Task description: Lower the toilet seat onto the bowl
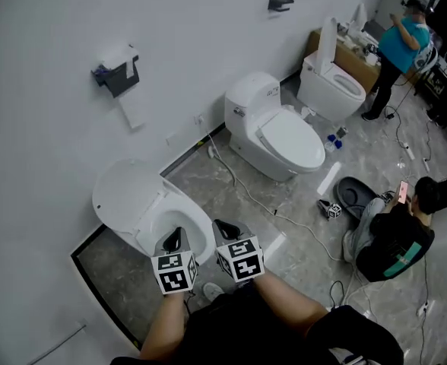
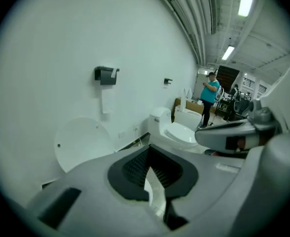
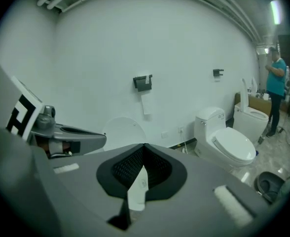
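Holding my two grippers, left point(image 1: 175, 238) and right point(image 1: 225, 228), closed and empty at six o'clock, I count three toilets: nearest seat point(image 1: 151, 220) down on its bowl point(image 1: 176, 219), lid point(image 1: 121, 192) up; second toilet point(image 1: 273, 135) and third toilet point(image 1: 331, 86) toward one o'clock; seated person point(image 1: 397, 242), standing person point(image 1: 402, 40).

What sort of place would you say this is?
Probably a test lab or showroom, not a bathroom: three toilets line one wall, loose cables cross the floor, where a person sits.

Nearest toilet point(image 1: 151, 213) against wall point(image 1: 49, 143), paper holder point(image 1: 118, 74) on wall above it. Second toilet point(image 1: 273, 131) to its right, third toilet point(image 1: 331, 82) beyond that. Seated person point(image 1: 394, 238) on floor point(image 1: 284, 196), right.
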A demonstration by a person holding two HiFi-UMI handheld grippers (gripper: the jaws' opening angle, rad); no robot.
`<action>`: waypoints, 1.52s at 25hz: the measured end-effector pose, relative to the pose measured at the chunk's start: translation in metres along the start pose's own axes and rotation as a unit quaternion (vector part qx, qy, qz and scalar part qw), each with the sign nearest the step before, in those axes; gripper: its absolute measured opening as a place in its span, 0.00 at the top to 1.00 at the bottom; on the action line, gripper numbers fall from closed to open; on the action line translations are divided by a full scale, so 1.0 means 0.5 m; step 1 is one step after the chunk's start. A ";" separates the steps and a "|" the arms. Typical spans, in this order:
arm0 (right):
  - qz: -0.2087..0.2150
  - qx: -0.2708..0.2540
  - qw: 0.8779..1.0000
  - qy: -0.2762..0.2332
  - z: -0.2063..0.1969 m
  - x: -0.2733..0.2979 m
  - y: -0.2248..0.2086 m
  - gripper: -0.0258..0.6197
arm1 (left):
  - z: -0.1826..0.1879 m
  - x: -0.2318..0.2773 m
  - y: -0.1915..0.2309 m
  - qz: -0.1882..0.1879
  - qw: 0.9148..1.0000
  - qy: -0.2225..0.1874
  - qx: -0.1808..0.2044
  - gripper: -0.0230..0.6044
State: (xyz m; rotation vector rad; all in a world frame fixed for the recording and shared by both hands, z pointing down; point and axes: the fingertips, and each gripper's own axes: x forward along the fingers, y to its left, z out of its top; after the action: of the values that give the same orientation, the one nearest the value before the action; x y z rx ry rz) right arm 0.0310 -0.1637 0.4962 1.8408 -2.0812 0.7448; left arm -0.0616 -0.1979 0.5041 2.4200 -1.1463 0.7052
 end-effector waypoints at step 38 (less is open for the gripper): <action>0.013 -0.008 0.990 -0.142 0.305 -0.164 -0.087 0.95 | 0.388 -0.117 -0.206 -0.042 0.983 -0.168 0.063 0.95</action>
State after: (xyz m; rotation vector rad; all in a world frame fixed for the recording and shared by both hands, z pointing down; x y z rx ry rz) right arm 0.1072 -0.1791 0.3358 2.0161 -2.2774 0.4930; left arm 0.0423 -0.2018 0.3020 2.7526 -1.1397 0.3599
